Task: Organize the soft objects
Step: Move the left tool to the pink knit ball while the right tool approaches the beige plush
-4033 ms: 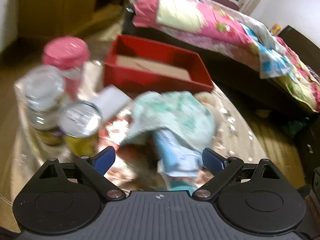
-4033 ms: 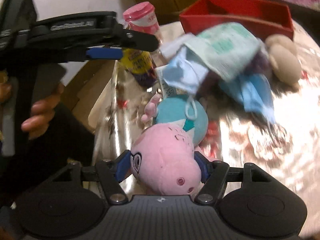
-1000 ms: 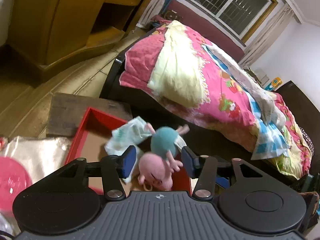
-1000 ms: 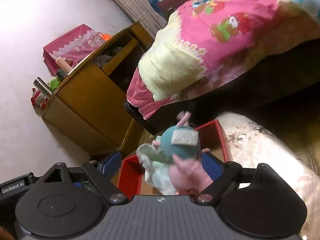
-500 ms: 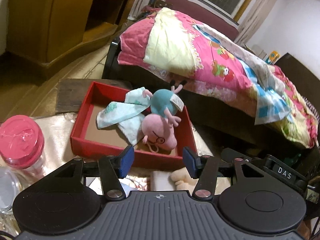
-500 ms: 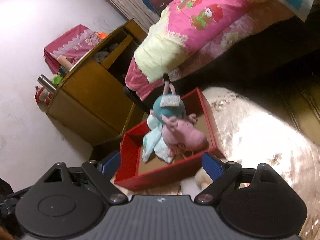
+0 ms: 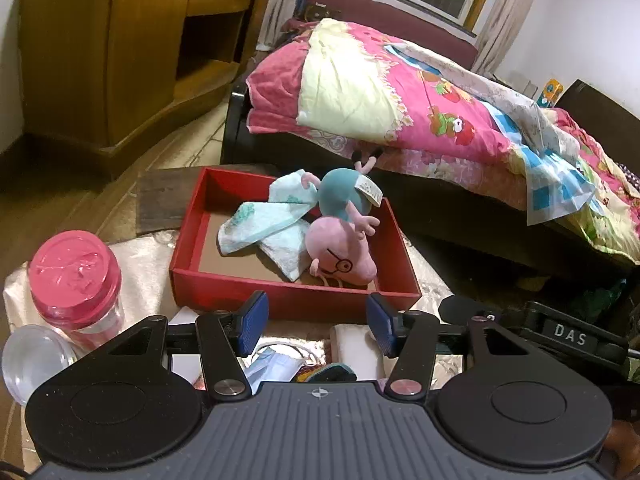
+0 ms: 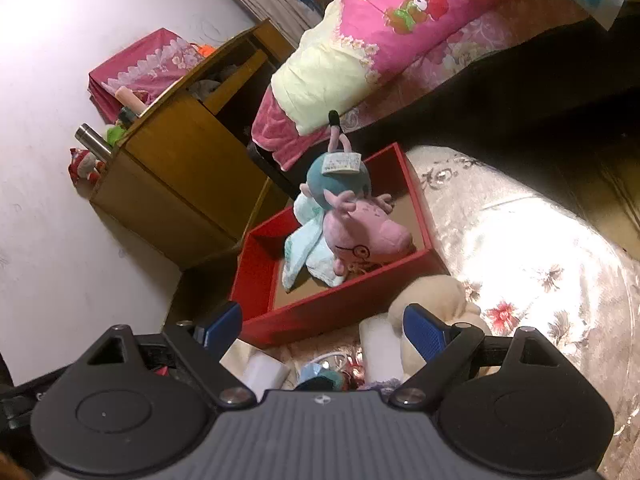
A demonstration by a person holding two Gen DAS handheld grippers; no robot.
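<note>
A pink pig plush (image 7: 340, 254) with a teal body lies head-down in the red box (image 7: 288, 294), beside a pale green patterned cloth (image 7: 264, 224). In the right wrist view the plush (image 8: 360, 232), cloth (image 8: 308, 252) and red box (image 8: 320, 314) show too. My left gripper (image 7: 314, 326) is open and empty, in front of the box. My right gripper (image 8: 322, 326) is open and empty, also short of the box. A beige plush (image 8: 434, 300) lies by the box's near right corner, and blue masks (image 7: 272, 362) lie under the left gripper.
A pink-lidded jar (image 7: 76, 280) and a clear-lidded jar (image 7: 32, 360) stand at the left on the shiny floral tablecloth (image 8: 540, 260). A bed with a pink quilt (image 7: 420, 108) and a wooden cabinet (image 7: 120, 52) stand beyond the table. The right gripper's body (image 7: 560, 336) is at right.
The plush and cloth, held over the box a second ago, now lie in it. Both grippers have drawn back from the box and stand open.
</note>
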